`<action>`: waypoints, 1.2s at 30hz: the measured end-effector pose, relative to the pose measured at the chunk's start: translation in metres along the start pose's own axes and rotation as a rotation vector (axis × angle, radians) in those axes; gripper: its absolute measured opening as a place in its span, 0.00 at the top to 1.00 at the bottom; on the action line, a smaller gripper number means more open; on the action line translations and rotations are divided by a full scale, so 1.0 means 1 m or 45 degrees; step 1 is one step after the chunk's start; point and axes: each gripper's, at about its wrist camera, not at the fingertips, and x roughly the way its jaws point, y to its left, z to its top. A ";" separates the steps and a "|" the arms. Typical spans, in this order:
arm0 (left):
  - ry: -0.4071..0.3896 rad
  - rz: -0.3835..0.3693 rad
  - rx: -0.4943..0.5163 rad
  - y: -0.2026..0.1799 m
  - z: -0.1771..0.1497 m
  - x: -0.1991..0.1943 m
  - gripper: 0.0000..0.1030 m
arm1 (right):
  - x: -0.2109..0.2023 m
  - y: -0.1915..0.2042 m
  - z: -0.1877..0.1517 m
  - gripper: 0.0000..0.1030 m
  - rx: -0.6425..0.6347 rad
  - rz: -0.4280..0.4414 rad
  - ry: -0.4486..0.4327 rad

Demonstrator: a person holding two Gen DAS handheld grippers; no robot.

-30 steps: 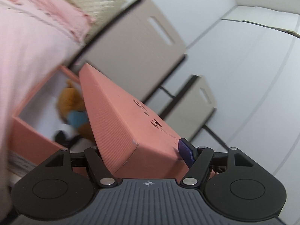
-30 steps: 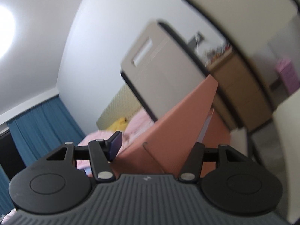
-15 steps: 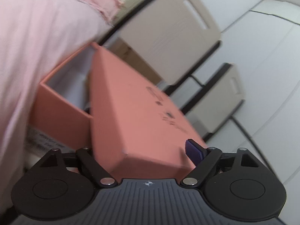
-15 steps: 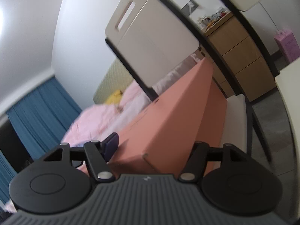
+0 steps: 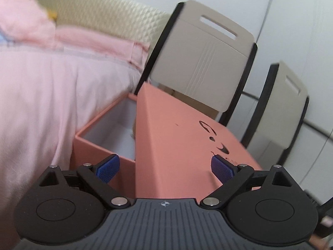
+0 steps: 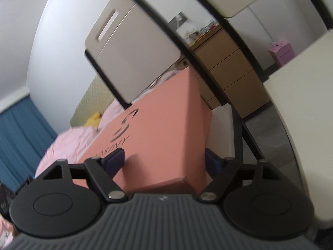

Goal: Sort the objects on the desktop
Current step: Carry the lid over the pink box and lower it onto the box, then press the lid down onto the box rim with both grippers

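Note:
A salmon-pink box lid (image 5: pixel 181 145) with dark lettering lies tilted over the open salmon box (image 5: pixel 100 141), whose white inside shows at the left. My left gripper (image 5: pixel 164 167) stands wide around one end of the lid, its blue pads (image 5: pixel 108 167) apart from the lid's sides. My right gripper (image 6: pixel 164 162) stands around the other end of the same lid (image 6: pixel 158 137), with both pads (image 6: pixel 116 160) close against it. What lies in the box is hidden by the lid.
Two beige chairs with black frames (image 5: pixel 206 62) stand just behind the box. A bed with pink bedding (image 5: pixel 52 87) is at the left. The white table edge (image 6: pixel 301 125), a wooden drawer unit (image 6: pixel 231 79) and blue curtains (image 6: pixel 18 129) show in the right wrist view.
The lid has come down from steeply tilted to nearly flat over the box, hiding the plush toy inside. My left gripper's pads have spread off the lid. Both views have swung level.

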 end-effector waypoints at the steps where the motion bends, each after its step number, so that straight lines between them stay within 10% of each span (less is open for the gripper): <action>1: -0.020 0.023 0.021 -0.004 -0.002 -0.001 0.10 | -0.001 0.001 -0.002 0.28 0.009 -0.001 -0.023; 14: -0.123 0.305 0.064 0.007 0.013 0.007 0.15 | 0.033 0.051 -0.030 0.33 -0.009 0.002 -0.188; 36: -0.130 0.395 0.155 -0.005 0.014 0.018 0.15 | 0.024 0.043 -0.049 0.38 -0.067 -0.023 -0.277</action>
